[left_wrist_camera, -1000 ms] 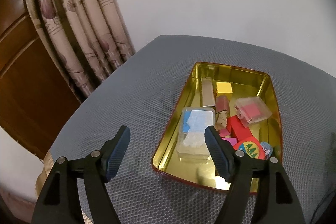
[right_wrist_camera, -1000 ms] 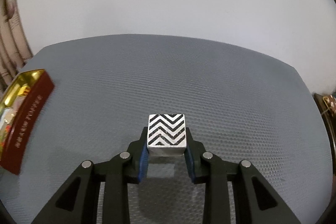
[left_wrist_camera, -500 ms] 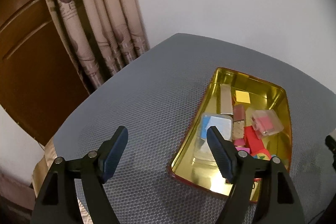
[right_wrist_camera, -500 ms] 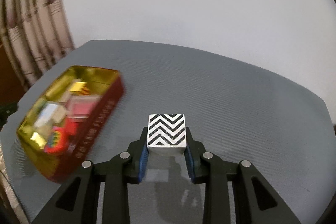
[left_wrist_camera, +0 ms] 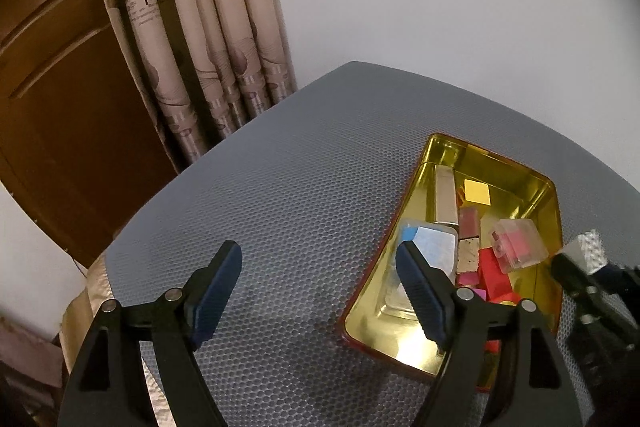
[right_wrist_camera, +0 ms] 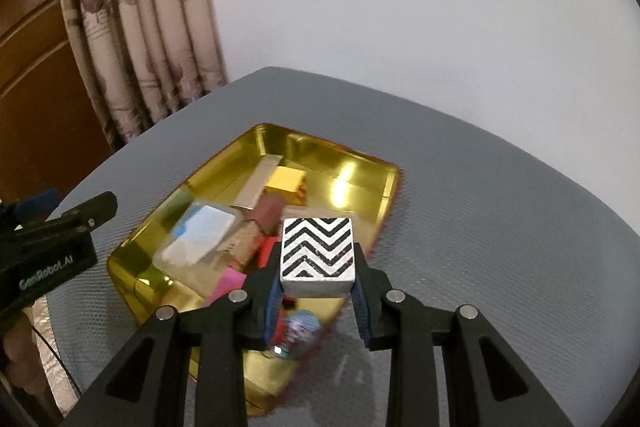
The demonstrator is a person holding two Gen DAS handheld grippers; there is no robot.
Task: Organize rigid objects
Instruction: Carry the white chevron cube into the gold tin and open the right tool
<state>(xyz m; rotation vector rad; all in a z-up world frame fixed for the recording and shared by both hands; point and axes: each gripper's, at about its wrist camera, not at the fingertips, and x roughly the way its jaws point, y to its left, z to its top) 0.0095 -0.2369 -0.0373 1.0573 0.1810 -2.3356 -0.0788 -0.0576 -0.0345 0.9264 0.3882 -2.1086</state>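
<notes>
Right wrist view: my right gripper (right_wrist_camera: 317,301) clamps the chevron block (right_wrist_camera: 318,253); my left gripper (right_wrist_camera: 60,227), seemingly lettered "GenRobot.AI", is opening, empty.

Left tool (left_wrist_camera: 318,291) opening, right tool (right_wrist_camera: 316,301) clamped

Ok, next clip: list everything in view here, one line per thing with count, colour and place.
tin tray: one, gold inside with red outer wall, on the table toward its right in the left wrist view
small blocks and pieces: several, yellow, red, pink, brown and others, piled in the tray
clear plastic box: one, clear with pink contents, on top of the pile
flat clear case: one, clear with blue and white inside, in the tray's left part
chevron block: one, black and white zigzag, held above the tray's near edge
table: one, grey honeycomb surface
curtain: one, beige patterned, behind the table
wooden door: brown, far left
left gripper: black, jaws opening, nothing between them
right gripper: black, shut on the chevron block
</notes>
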